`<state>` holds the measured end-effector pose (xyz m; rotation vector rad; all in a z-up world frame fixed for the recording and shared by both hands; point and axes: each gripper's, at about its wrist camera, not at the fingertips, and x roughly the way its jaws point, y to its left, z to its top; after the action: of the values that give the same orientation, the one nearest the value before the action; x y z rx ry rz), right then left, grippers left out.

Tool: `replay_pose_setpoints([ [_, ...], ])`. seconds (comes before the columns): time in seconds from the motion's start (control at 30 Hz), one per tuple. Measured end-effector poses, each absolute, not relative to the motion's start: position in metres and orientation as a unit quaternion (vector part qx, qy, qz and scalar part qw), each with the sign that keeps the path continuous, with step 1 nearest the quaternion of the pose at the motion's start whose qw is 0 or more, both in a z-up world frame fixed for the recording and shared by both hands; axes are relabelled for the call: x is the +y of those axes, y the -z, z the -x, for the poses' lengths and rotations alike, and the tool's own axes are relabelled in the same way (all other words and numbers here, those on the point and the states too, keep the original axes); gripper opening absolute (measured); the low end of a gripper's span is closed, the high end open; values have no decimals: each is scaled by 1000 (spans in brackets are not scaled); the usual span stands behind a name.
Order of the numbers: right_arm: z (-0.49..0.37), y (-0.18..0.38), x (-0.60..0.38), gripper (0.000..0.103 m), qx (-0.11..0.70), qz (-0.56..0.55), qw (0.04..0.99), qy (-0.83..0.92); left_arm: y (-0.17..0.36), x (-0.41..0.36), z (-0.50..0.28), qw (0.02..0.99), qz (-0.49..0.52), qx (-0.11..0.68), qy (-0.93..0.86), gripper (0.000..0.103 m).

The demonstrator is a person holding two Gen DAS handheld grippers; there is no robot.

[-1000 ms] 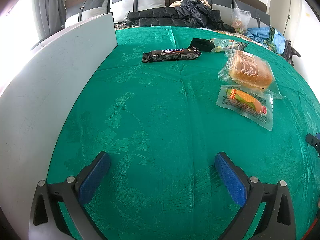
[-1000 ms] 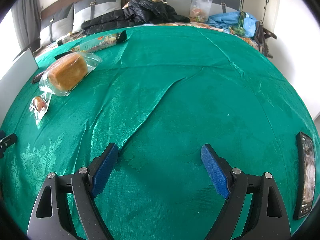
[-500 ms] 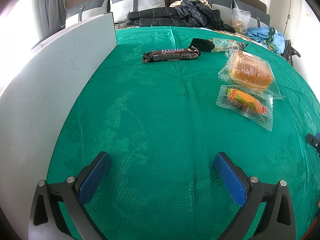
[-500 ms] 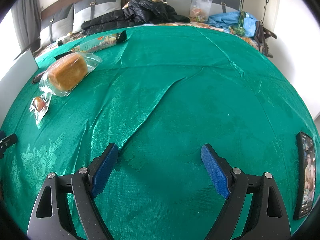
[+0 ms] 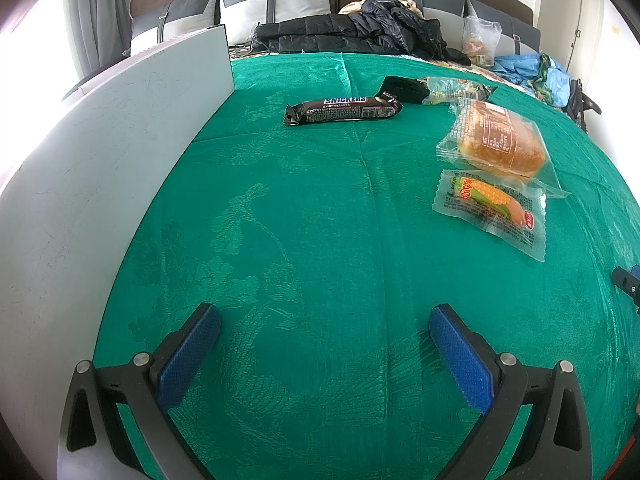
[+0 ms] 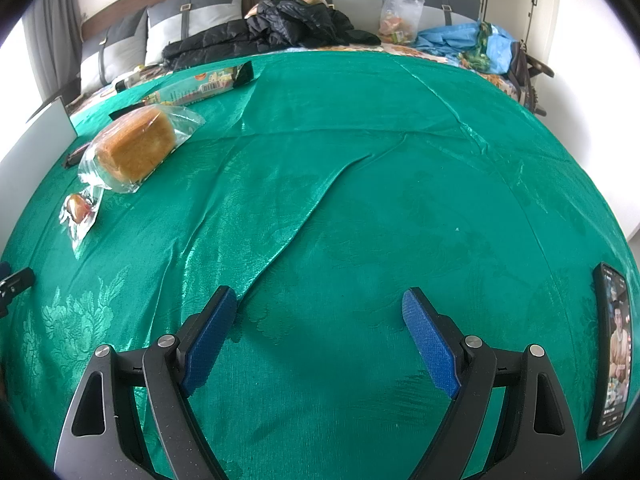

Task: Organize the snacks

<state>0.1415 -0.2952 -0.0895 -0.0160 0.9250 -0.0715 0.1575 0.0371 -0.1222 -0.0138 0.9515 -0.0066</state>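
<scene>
Snacks: four on green tablecloth (image 5: 320, 220), none in a container. Positions relative to bagged bread loaf (image 5: 500, 142): Snickers bar (image 5: 343, 109) off to its left, nearer white panel (image 5: 100, 160); corn-print packet (image 5: 490, 208) just beside near edge, bag edges overlapping; long printed packet (image 5: 436, 90) just behind. One of each. Clear bag (image 6: 400, 12) on far cushions, contents unclear. One phone (image 6: 614, 350) flat, well right of loaf. Left gripper (image 5: 324, 330) spread wide, holding nothing. Right gripper (image 6: 320, 312) likewise spread, holding nothing.
</scene>
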Motion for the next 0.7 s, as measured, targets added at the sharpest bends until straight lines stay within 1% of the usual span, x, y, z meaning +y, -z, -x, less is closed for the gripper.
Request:
replay_pose_setpoints([
  [0.2, -142, 90, -295, 87, 446, 8, 894, 35, 122, 49, -166, 876, -16, 480, 38, 103],
  [0.37, -142, 90, -295, 87, 446, 8, 894, 35, 124, 67, -159, 888, -8, 460, 28, 103],
  [0.63, -142, 90, -294, 87, 446, 8, 894, 35, 123, 67, -158, 889, -6, 457, 26, 103],
  [0.7, -143, 90, -296, 91, 448, 5, 893, 41, 123, 67, -158, 889, -5, 457, 26, 103],
])
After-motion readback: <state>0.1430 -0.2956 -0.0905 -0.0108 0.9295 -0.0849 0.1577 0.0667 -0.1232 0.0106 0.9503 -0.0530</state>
